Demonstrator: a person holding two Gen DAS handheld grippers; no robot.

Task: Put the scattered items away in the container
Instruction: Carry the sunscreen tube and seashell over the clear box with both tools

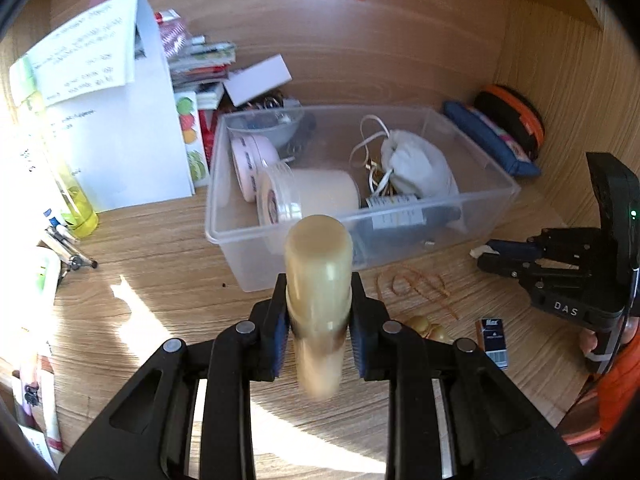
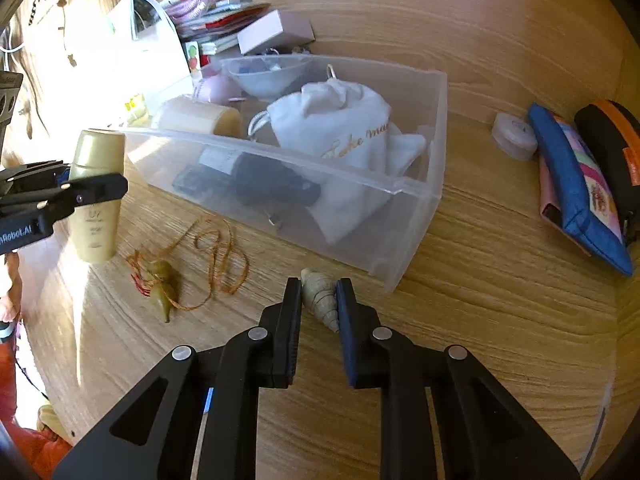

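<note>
Sunlit wooden desk below, my left gripper (image 1: 319,312) clamps the upright gold sunscreen bottle (image 1: 319,272) near the clear plastic box (image 1: 472,196); I'd lift over its near wall before releasing, while my right gripper (image 2: 319,300) pinches the spiral seashell (image 2: 320,296).

My left gripper (image 1: 319,312) clamps the bottle (image 1: 319,276) in front of the container (image 1: 472,200). Cloth bag (image 2: 340,120) and jar (image 1: 312,196) sit inside it. Shell (image 2: 320,298) between my right gripper's (image 2: 319,300) fingers, cord pendant (image 2: 162,280) to its left, pouch (image 2: 576,184) right of container.
</note>
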